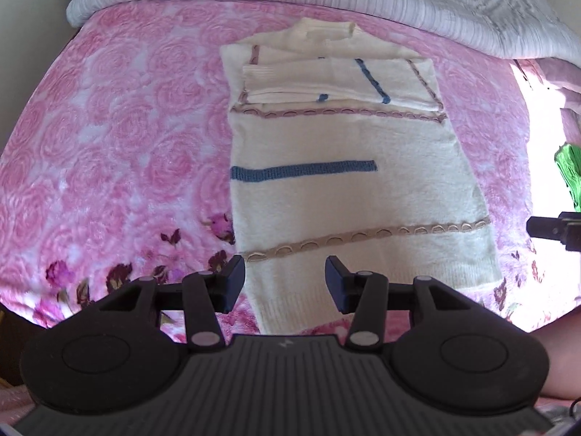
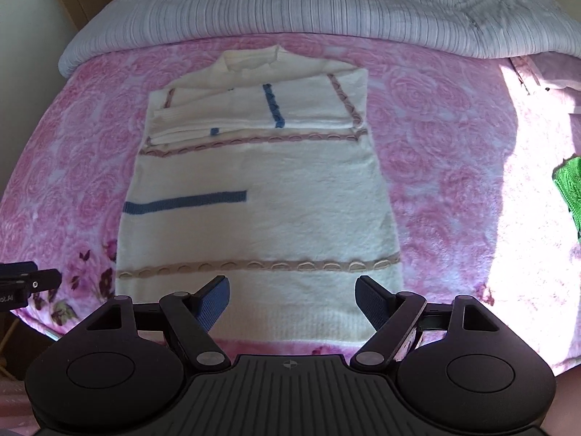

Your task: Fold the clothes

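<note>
1. Closest to me is the ribbed hem of the cream sweater [image 2: 290, 321], right below my right jaws [image 2: 292, 299]; those jaws stand wide apart with nothing between the blue pads, hanging above the hem without touching it.
2. My left jaws [image 1: 285, 283] are also apart, though narrower, and empty; they hang over the sweater's [image 1: 345, 196] lower left corner, where its edge meets the pink blanket [image 1: 109, 138].
3. From the left view I can see the tip of my other tool at the right border, and from the right view the left tool's tip at the left border, so the two sit side by side along the hem.
4. That sweater lies flat on the bed, collar [image 2: 254, 60] away from me and hem toward me. Both sleeves are already folded in across the chest, stacked just above the upper tan band.
5. A blue stripe [image 2: 185, 201] runs in from the sweater's left edge about halfway across the body, and a tan looped band [image 2: 261, 267] crosses it just beyond my jaws.
6. Beyond the collar a pale striped quilt [image 2: 290, 3] is bunched along the far side of the bed.
7. Something bright green [image 2: 570, 189] sits at the right edge of the blanket, well apart from the sweater, in strong sunlight.
</note>
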The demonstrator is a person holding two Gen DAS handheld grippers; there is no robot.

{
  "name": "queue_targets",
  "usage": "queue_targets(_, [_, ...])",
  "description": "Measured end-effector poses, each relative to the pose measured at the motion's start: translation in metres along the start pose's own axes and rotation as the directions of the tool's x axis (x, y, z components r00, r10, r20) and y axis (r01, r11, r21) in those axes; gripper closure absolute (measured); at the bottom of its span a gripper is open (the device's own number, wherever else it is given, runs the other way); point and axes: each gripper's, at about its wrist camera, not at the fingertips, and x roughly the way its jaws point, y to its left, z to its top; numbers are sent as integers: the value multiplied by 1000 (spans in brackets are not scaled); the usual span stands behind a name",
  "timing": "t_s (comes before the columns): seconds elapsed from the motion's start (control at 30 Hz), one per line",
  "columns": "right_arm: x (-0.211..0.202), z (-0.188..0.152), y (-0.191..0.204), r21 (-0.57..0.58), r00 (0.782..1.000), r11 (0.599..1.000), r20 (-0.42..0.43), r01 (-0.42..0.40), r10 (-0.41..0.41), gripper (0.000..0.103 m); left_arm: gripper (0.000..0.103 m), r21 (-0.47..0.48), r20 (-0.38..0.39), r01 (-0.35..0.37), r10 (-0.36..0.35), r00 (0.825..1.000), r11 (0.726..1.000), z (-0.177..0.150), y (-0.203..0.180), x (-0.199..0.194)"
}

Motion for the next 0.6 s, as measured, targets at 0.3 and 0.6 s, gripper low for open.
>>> queue_targets(0.3, [30, 5, -63, -28, 995, 998, -77, -63, 61, 24, 59, -227, -29, -80, 75, 997, 971, -35, -6, 22])
queue_targets(0.6, [82, -21, -135, 29, 971, 994, -212, -110, 113, 24, 59, -358, -87, -114, 88, 992, 927, -85, -18, 58])
